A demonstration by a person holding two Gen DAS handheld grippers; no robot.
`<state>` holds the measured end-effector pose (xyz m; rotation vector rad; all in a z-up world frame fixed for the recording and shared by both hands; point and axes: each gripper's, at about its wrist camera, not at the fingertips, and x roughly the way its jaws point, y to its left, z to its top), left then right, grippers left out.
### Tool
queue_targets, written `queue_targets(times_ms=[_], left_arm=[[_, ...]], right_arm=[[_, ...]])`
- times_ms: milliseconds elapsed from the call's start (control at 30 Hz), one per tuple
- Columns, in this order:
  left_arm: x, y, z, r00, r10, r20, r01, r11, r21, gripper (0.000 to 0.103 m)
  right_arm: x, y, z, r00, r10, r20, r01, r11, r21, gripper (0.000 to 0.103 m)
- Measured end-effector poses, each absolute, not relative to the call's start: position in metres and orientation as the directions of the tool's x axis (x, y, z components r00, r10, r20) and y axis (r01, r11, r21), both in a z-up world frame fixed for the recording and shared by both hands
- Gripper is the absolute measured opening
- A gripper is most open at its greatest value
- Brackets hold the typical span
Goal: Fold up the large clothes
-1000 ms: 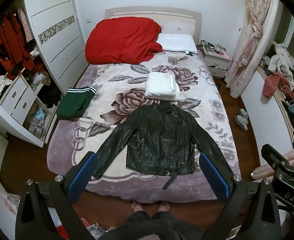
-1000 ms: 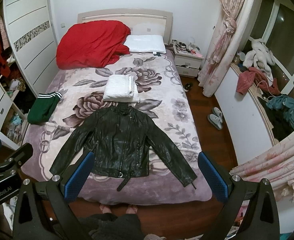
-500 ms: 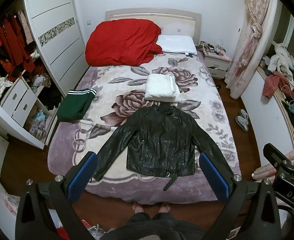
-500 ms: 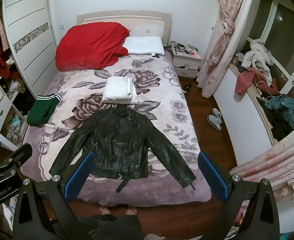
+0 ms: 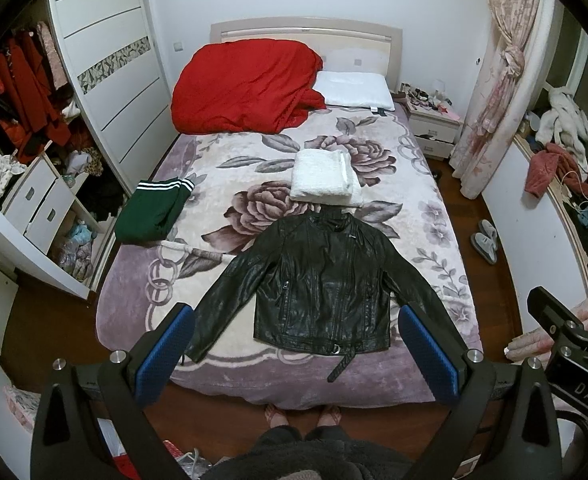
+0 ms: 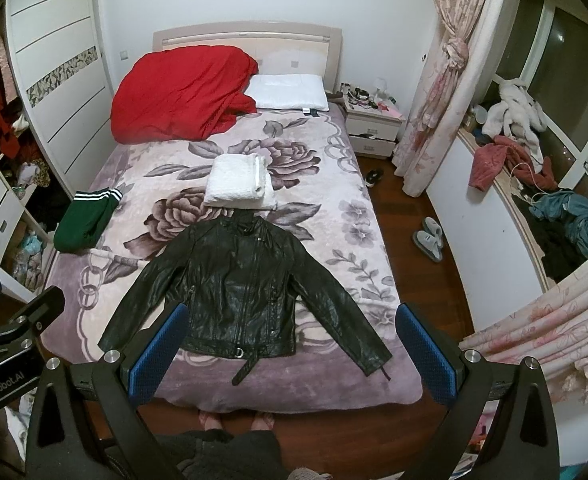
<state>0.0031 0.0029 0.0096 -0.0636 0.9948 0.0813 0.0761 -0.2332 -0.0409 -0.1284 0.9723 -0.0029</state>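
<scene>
Left wrist fisheye looks down the length of a bed covered by a mauve and cream rose-patterned blanket (image 5: 222, 304), with the left gripper (image 5: 298, 350) held above the foot of it, its blue-padded fingers (image 5: 166, 350) spread wide apart and holding nothing. A black leather jacket (image 5: 322, 284) lies flat and face up on the near half of the blanket, collar pointing toward the headboard, both sleeves angled outward and down, and a loose buckled belt strap trailing off its hem toward the bed's foot edge. Just beyond the collar sits a folded white fleecy garment (image 5: 324, 176), touching or nearly touching it. A folded green garment with white stripes (image 5: 154, 212) rests at the left edge of the bed, well apart from the jacket. At the head lie a crumpled red duvet (image 5: 242, 88) and a white pillow (image 5: 354, 90). Right wrist fisheye shows the same layout, with the right gripper (image 6: 290, 346) also wide apart and empty above the foot of the bed, the jacket (image 6: 238, 288) between its pads. Bare feet (image 6: 234, 420) stand on the dark wooden floor (image 6: 406, 216) at the foot.
</scene>
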Motion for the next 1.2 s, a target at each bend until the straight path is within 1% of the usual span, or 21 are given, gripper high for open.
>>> queue_targets(times_ms=[833,933,1033,1067,1133,1200], left_arm=[[0.012,0.002,0.009,0.548,0.041,-0.835,-0.094,0.996,-0.012,0.103],[0.015,0.005,0.007,0.572,0.059,-0.818,-0.107,0.994,-0.003,0.103],[0.040,0.014,-0.013,0.598,0.114,-0.793,-0.146,0.989,0.031,0.103],[0.053,0.018,-0.028,0.604,0.131,-0.786,-0.161,0.986,0.040,0.103],[0.070,0.028,-0.055,0.603,0.157,-0.782,-0.178,0.982,0.060,0.103],[0.089,0.033,-0.092,0.589,0.192,-0.785,-0.187,0.977,0.099,0.103]], right_arm=[[0.078,-0.231,-0.037,0.560,-0.059,-0.827,-0.055,0.993,-0.108,0.103],[0.078,-0.229,-0.043,0.548,-0.050,-0.835,-0.050,0.994,-0.093,0.103],[0.097,-0.236,-0.074,0.517,-0.005,-0.856,-0.009,1.000,-0.011,0.103],[0.104,-0.240,-0.086,0.507,0.008,-0.862,0.007,1.000,0.014,0.103],[0.115,-0.249,-0.137,0.449,0.012,-0.894,0.075,0.996,0.051,0.103],[0.128,-0.278,-0.197,0.381,0.016,-0.924,0.196,0.976,0.097,0.099]])
